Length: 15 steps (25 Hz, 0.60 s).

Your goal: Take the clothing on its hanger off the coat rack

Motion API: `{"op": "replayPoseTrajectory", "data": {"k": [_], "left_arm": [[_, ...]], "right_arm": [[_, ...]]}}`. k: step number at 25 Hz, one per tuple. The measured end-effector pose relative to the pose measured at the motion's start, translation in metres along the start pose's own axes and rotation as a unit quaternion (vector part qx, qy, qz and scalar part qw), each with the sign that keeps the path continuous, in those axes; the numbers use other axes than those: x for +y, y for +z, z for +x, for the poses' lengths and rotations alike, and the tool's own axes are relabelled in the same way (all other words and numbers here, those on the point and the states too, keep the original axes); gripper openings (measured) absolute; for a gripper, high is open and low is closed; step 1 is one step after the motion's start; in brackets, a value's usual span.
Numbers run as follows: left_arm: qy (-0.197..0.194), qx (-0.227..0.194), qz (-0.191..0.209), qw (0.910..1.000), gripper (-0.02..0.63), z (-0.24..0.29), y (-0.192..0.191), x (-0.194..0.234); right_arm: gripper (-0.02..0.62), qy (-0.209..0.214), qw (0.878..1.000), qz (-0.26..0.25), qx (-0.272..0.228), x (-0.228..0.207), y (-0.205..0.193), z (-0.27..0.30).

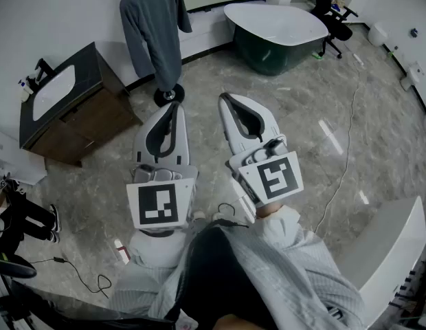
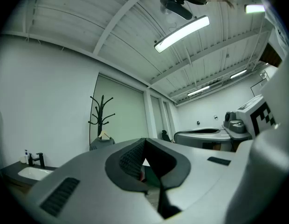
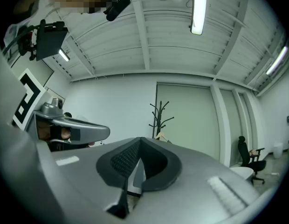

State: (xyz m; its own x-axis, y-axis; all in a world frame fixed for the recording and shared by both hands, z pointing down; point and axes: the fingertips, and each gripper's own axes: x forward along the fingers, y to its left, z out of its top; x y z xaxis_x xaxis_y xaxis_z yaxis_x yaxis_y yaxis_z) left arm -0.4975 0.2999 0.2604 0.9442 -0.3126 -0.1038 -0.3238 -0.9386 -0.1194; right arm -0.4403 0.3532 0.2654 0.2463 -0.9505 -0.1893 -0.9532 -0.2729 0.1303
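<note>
**Grey sweater hangs on the coat rack, both tongs shut and empty**

A grey long-sleeved sweater (image 1: 154, 33) hangs on a pale hanger (image 2: 104, 135) from a black coat rack (image 2: 101, 113) with branching hooks. Its sleeves drop toward the rack's round black base (image 1: 168, 95). The rack stands at the white wall, between a dark wooden washbasin cabinet (image 1: 96, 119) on its left and a bathtub (image 1: 275, 29) on its right. The cabinet has a white basin and a black tap; the tub is dark green outside and white inside.

The left tongs (image 1: 173, 107) and the right tongs (image 1: 227, 100) are held side by side, pointing toward the rack and well apart from it. Each gripper view shows its jaw tips pressed together with nothing between them. Each gripper carries a cube with a square black-and-white marker; the left cube (image 1: 158, 205) and the right cube (image 1: 276, 177) show different patterns.

The person's sleeves are pale and finely striped. The floor (image 1: 199, 184) is grey, marbled tile, with a thin white cable (image 1: 345, 157) running across it at the right. A black office chair (image 1: 333, 12) stands beyond the tub. At the left edge are another person's legs in dark trousers (image 1: 24, 218). Long strip lights (image 2: 182, 34) hang under a white ribbed ceiling
</note>
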Motion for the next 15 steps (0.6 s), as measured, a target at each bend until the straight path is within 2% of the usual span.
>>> {"op": "replayPoseTrajectory", "data": {"k": [15], "left_arm": [[0.002,-0.008,0.005,1.0000,0.005,0.001,0.003,-0.022]], "right_arm": [[0.002,0.005,1.000,0.010,-0.015,-0.012,0.002,-0.018]]}}
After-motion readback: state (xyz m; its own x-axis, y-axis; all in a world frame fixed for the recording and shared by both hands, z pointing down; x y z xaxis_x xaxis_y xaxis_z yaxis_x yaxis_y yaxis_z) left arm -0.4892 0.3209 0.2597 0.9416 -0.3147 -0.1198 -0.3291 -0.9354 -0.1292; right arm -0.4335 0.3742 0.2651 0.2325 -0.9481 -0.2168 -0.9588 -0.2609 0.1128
